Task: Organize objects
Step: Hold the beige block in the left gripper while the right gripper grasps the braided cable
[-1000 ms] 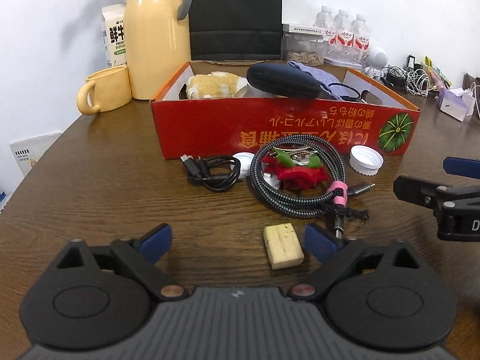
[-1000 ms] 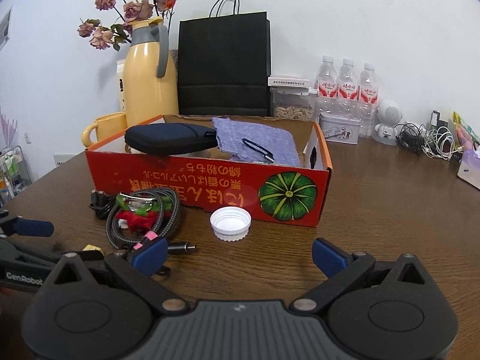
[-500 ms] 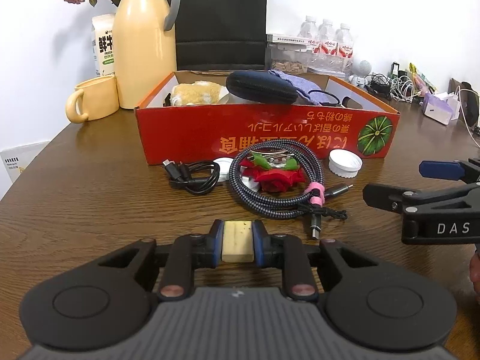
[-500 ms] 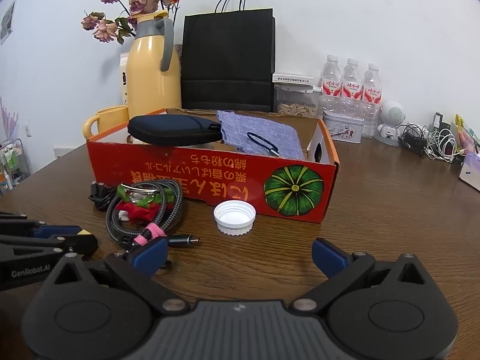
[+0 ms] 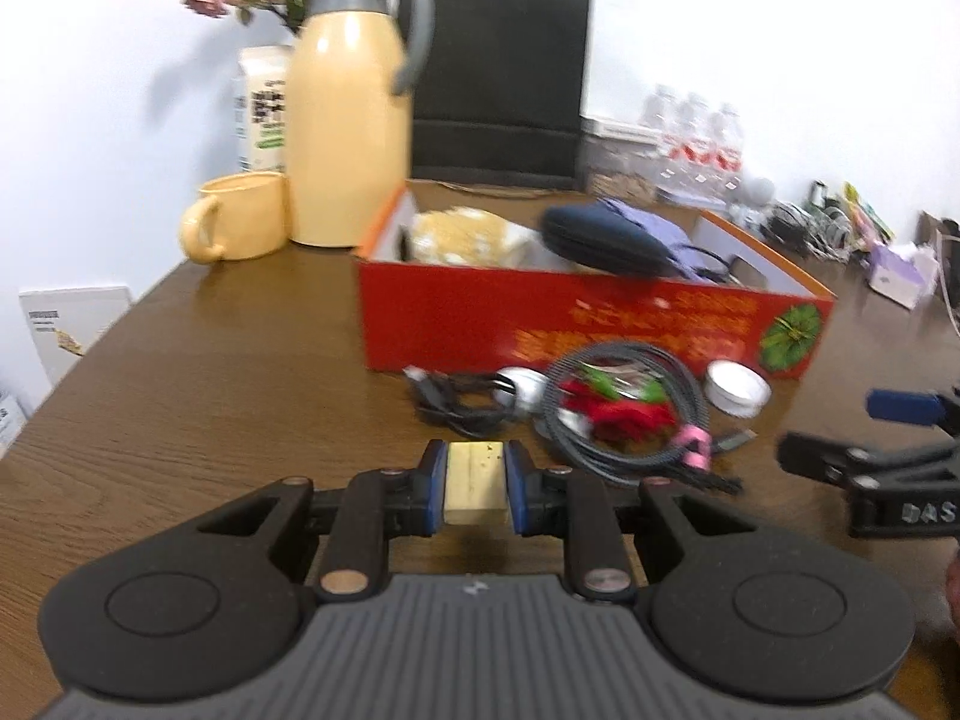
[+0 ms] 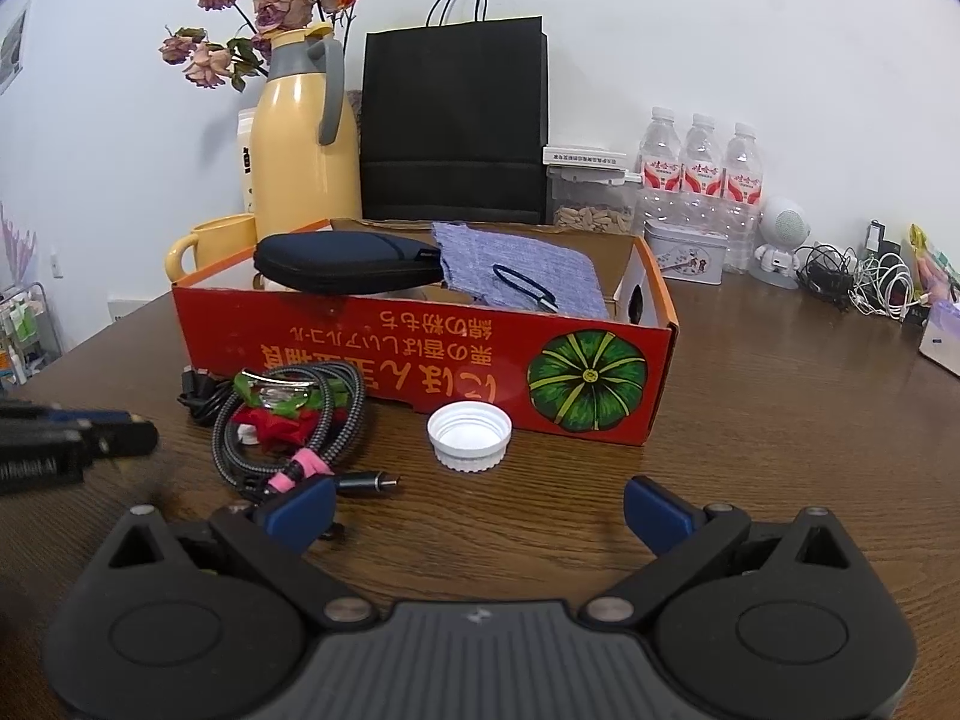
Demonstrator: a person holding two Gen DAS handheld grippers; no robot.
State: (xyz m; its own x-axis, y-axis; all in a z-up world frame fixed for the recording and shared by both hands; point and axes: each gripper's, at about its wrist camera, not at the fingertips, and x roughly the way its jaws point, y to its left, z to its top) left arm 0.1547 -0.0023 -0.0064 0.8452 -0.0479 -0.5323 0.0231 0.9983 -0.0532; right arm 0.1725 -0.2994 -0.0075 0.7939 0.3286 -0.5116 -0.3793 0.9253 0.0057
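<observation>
Two blue pads point(image 5: 433, 483) of the left hand-held gripper point(image 5: 476, 487) pinch a pale yellow block point(image 5: 474, 483) at the lower centre of the left wrist frame, the block clear of the brown bench point(image 5: 210, 372). Right hand-held gripper point(image 6: 477, 507) sits at the bottom of its own frame with its jaws spread wide and nothing between them.

Above the block, at mid-frame, a red cardboard box point(image 5: 540, 324) stands on the bench, holding a dark blue pouch point(image 5: 606, 240), a purple cloth point(image 6: 516, 267) and something pale and crumbly (too blurred to name). Just in front of the box lie a black cable point(image 5: 456, 402), a coiled braided cable point(image 6: 288, 426) with a pink tie around a red flower point(image 6: 270, 423), and a white bottle cap point(image 6: 469, 437). At the upper left stand a yellow thermos jug point(image 5: 348, 120) and a yellow mug point(image 5: 240, 234).
</observation>
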